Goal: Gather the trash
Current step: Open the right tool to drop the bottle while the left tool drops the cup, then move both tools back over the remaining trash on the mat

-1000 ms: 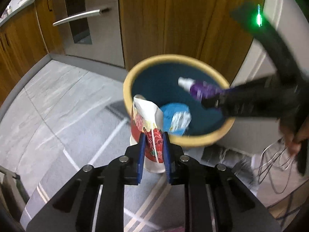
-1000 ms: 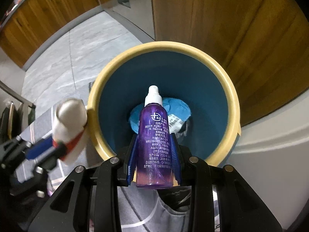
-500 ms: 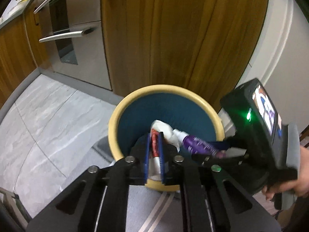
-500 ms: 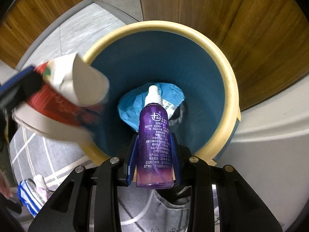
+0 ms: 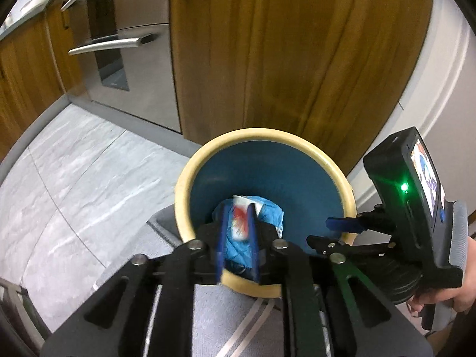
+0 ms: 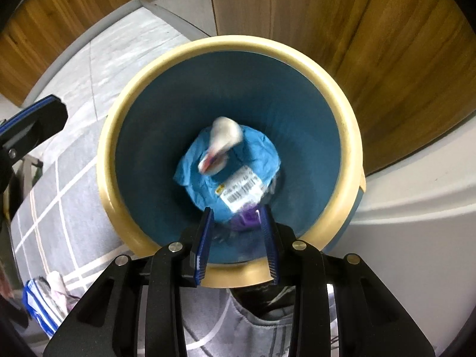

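A round bin with a cream rim (image 5: 267, 133) (image 6: 226, 43) and blue inside stands on the floor. My left gripper (image 5: 238, 208) hangs over its near edge, its jaws opening with nothing pressed between them. The red and white wrapper (image 5: 240, 217) (image 6: 221, 145) shows blurred, down inside the bin over a crumpled blue bag (image 5: 269, 212) (image 6: 258, 151). My right gripper (image 6: 237, 211) (image 5: 330, 232) stands open above the bin. The purple bottle (image 6: 248, 221) lies below it at the bin's bottom, partly under the bag's label.
Wooden cabinet doors (image 5: 282, 59) rise right behind the bin, with a steel oven front (image 5: 128, 44) to the left. A grey rug with pale lines (image 6: 59, 196) lies under the bin. A blue and white packet (image 6: 38, 306) lies on the floor. A hand (image 5: 464, 285) holds the right gripper.
The left gripper carried the wrapper over the bin and let it go. The right gripper released the purple bottle, which dropped into the bin. Both jaws are now empty.
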{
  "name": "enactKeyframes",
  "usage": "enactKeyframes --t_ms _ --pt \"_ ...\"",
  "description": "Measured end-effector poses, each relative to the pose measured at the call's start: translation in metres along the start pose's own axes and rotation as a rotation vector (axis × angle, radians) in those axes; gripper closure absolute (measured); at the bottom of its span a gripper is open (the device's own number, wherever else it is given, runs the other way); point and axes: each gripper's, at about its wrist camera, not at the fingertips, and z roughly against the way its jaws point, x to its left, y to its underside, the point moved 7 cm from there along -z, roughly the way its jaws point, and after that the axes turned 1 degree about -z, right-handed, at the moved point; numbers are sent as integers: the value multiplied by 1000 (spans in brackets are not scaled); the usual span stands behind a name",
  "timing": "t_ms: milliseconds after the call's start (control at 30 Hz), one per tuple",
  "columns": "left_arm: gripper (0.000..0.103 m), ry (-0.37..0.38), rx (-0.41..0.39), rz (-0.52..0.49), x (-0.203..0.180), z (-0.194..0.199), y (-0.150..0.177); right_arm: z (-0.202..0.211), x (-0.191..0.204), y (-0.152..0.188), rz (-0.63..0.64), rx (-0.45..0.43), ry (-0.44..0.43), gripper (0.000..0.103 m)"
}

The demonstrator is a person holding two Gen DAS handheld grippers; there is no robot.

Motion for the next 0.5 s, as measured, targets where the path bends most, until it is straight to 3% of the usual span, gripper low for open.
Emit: enactKeyframes --t_ms 200,300,500 --pt "71 -25 3 39 14 17 15 8 4 -3 5 -26 -9 59" --pt "58 -41 2 61 20 28 24 14 8 -3 20 -39 -14 55" --pt "31 -95 -16 93 28 61 41 32 17 0 65 -78 -4 33"
